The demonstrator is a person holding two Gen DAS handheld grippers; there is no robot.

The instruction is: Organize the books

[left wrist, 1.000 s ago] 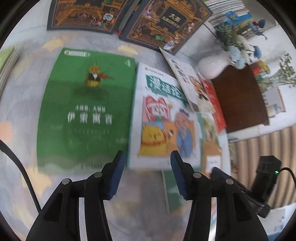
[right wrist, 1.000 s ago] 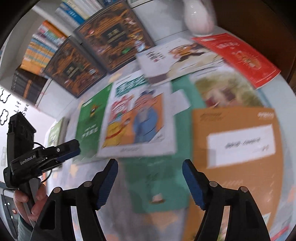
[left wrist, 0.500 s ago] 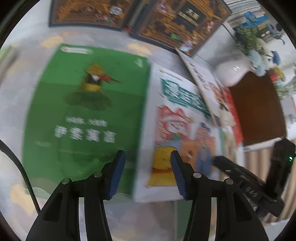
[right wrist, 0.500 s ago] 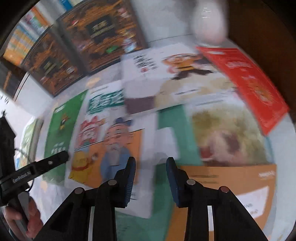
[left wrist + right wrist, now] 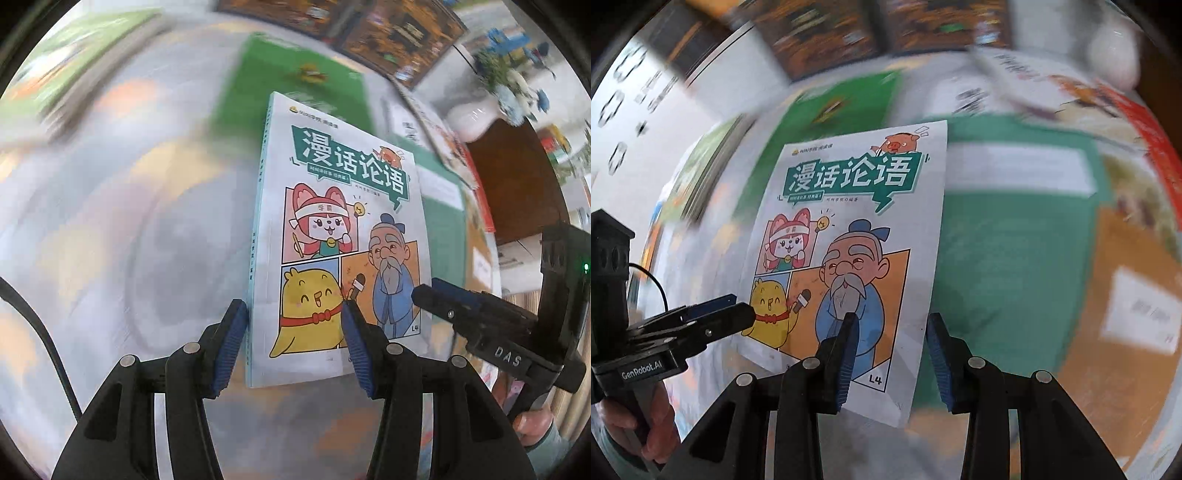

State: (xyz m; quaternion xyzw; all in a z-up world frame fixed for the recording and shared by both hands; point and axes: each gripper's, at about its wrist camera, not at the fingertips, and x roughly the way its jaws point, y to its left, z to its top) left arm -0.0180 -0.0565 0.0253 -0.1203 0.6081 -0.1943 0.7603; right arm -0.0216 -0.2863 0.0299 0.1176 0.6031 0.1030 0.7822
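chg: comic bk (image 5: 343, 236) was lifted off table (image 5: 110, 221), held over its middle, no longer flat beside green bk (image 5: 295, 85) | L tongs (image 5: 291, 332) part-open, clamped on spine edge | R tongs (image 5: 890, 347) opening, other edge btw. jaws | pick judged done

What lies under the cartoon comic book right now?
The cartoon comic book hides most of what is beneath. A green book shows past its top edge, a teal book past its right edge; the middle is covered.

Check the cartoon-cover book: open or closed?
Closed. The cartoon-cover book shows its whole front cover, with the spine along the left edge and no pages spread.
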